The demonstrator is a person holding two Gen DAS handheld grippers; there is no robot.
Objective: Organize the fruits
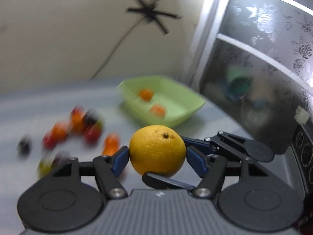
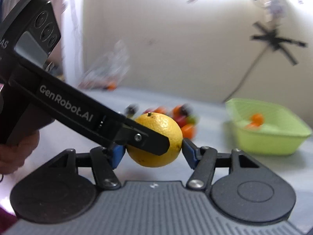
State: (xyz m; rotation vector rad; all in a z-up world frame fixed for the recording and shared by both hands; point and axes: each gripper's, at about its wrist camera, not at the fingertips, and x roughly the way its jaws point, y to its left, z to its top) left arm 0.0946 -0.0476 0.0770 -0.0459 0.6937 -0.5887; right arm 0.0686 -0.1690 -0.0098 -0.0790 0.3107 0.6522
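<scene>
1 yellow orange (image 1: 156,145) was pinched by L gripper (image 1: 157,153) & R gripper (image 2: 152,150), both approx. half-open, pads on it. 1 green tub (image 1: 187,105) held 2 tangerines (image 1: 145,94); loose fruit pile (image 1: 78,129) too blurred to count.

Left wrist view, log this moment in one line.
left gripper: shut on yellow fruit | right gripper: shut on yellow fruit | green tub: two small oranges inside

Both wrist cameras look closely along their fingers, sharing (seemingly, blurred) one orange (image 1: 157,150).
</scene>
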